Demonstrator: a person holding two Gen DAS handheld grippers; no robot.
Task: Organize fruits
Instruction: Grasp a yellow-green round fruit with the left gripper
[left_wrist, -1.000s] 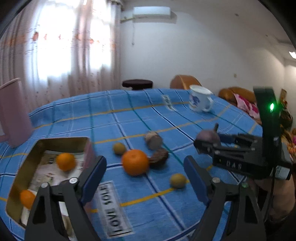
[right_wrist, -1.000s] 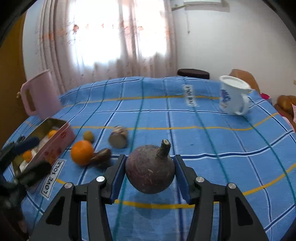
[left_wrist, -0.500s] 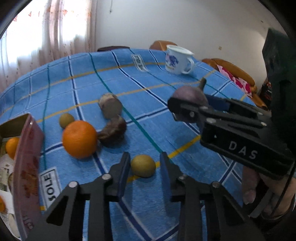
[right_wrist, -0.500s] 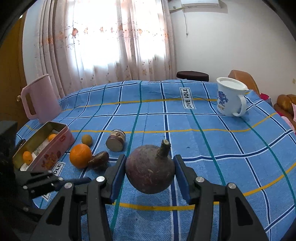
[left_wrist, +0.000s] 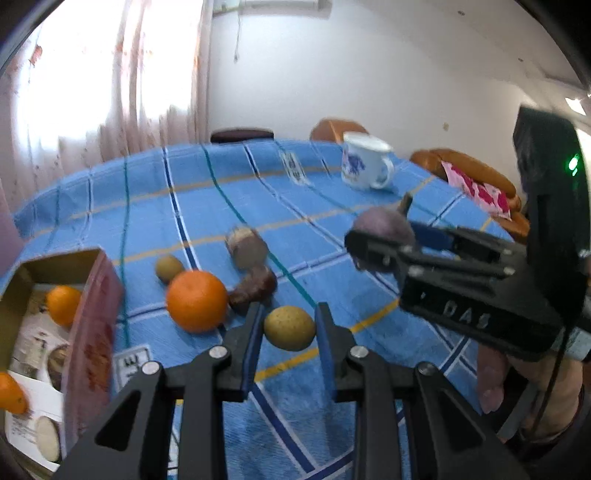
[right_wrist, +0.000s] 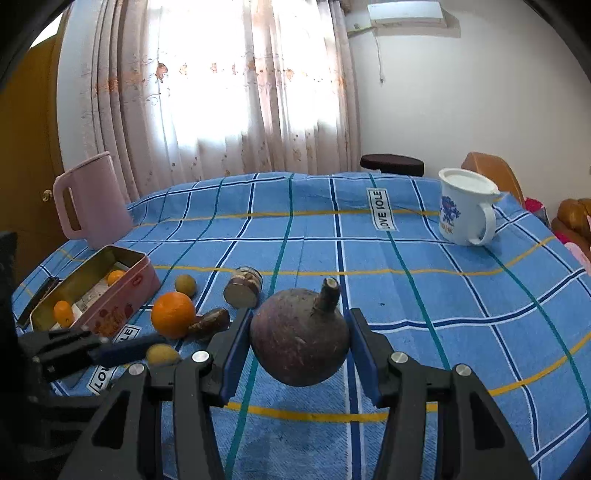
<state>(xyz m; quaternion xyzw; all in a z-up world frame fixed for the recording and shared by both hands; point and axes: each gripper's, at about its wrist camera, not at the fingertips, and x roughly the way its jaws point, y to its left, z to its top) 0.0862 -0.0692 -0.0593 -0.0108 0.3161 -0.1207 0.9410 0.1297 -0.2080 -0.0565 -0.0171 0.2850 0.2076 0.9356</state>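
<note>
L tongs (left_wrist: 289, 326) clamped on small yellow-green fruit (left_wrist: 289, 327) just above the cloth by the orange (left_wrist: 196, 301), R tongs (right_wrist: 300, 349) gripping dark round fruit (right_wrist: 300, 336) w/ stem aloft; both look firm, smooth-ish, best pinched across the middle.

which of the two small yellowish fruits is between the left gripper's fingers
The nearer yellowish fruit, which the left gripper has closed on. The other small yellowish fruit lies free on the cloth behind the big orange, near the pink tin.
</note>
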